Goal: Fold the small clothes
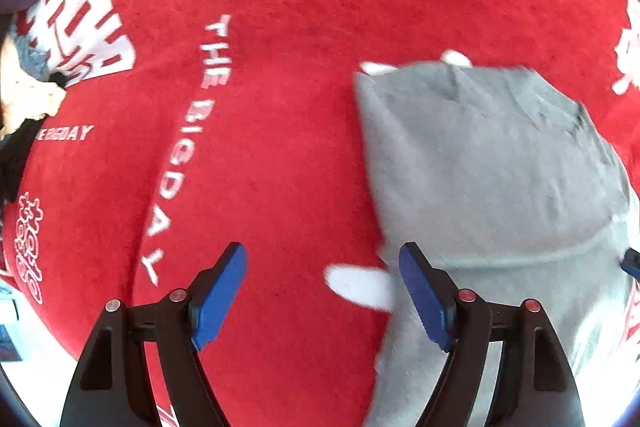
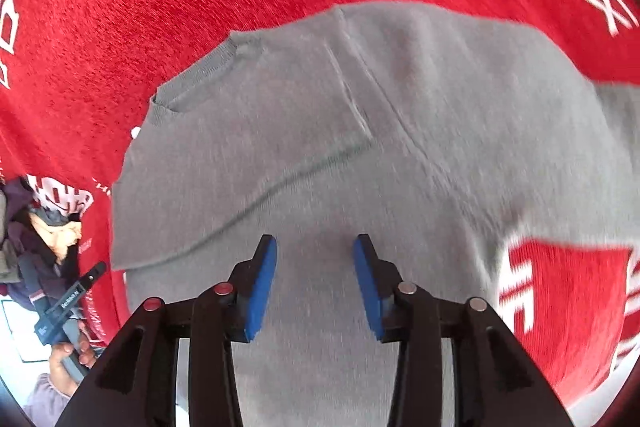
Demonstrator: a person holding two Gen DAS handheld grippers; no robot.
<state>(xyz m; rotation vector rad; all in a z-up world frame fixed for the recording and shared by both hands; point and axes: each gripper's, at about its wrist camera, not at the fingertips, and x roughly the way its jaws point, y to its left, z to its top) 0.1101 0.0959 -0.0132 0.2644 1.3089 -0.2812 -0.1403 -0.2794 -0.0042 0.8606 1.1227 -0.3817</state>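
1. Red cloth [image 1: 300, 7] printed "THE BIG DAY" covers the desk.
2. Grey sweater [image 2: 400, 131] lies at centre, one sleeve seemingly folded across; further folds remain.
3. Left tool [image 1: 322, 291], spread, hangs over its nine-o'clock edge.
4. Right tool [image 2: 315, 283], parted, pinches nothing.

Grey sweater [image 2: 360, 131]: soft matt knit; red cloth [image 1: 300, 7]: napped, fuzzy; gripper pads [image 2: 260, 287]: matt blue plastic
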